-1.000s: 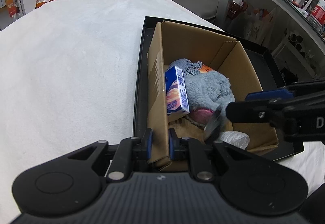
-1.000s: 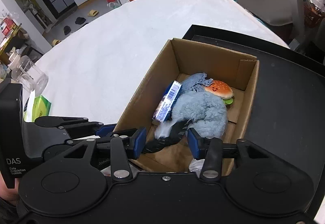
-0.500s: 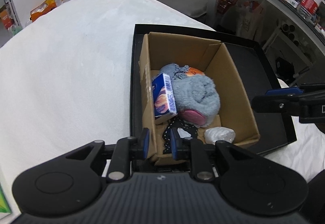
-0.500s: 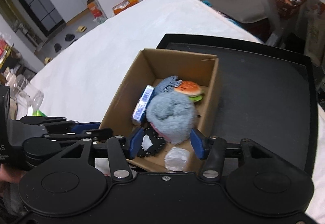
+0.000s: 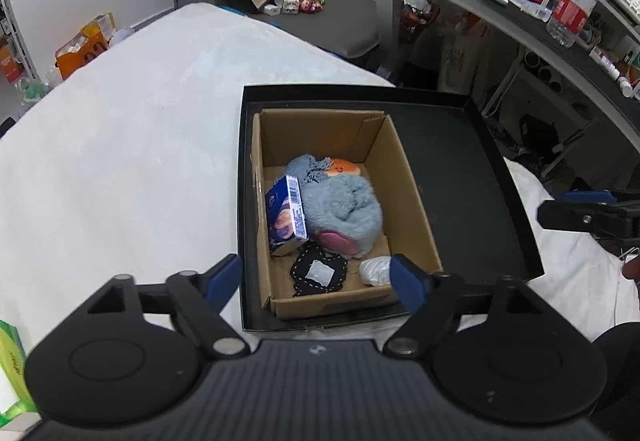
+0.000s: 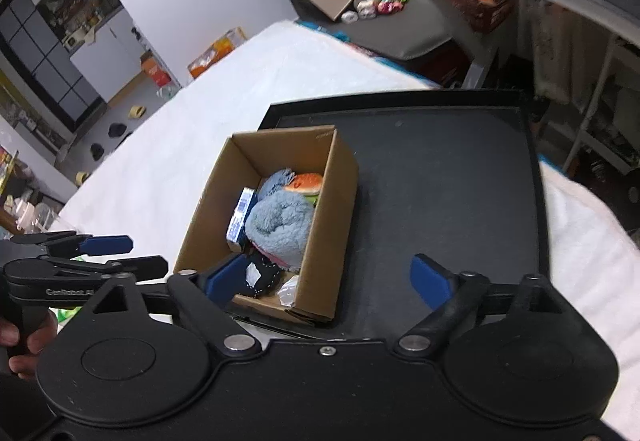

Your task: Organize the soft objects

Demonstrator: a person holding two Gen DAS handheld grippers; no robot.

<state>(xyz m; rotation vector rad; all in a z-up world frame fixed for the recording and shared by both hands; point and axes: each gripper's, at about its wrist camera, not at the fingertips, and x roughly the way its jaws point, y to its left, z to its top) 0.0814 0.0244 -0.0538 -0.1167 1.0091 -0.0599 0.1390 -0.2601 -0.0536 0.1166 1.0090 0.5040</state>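
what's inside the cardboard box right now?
Cardboard box holds a grey plush, burger toy behind it, blue carton, black patch, and clear plastic wad. Anything beneath the plush is covered.

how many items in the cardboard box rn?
6 visible: blue carton at left wall, grey plush centre, grey knit and burger toy behind, black patch and clear bag in front. More may be hidden underneath.

Open brown cardboard box (image 5: 404,197) sits in left part of shallow black rectangular tray (image 5: 472,161), tray on white fluffy bed (image 5: 120,145). In box: fluffy grey plush (image 5: 344,205) centre, small blue carton (image 5: 286,215) left of plush, burger-shaped plush (image 5: 344,168) behind plush, black stitched patch (image 5: 318,273) and clear plastic bag (image 5: 374,271) before plush.
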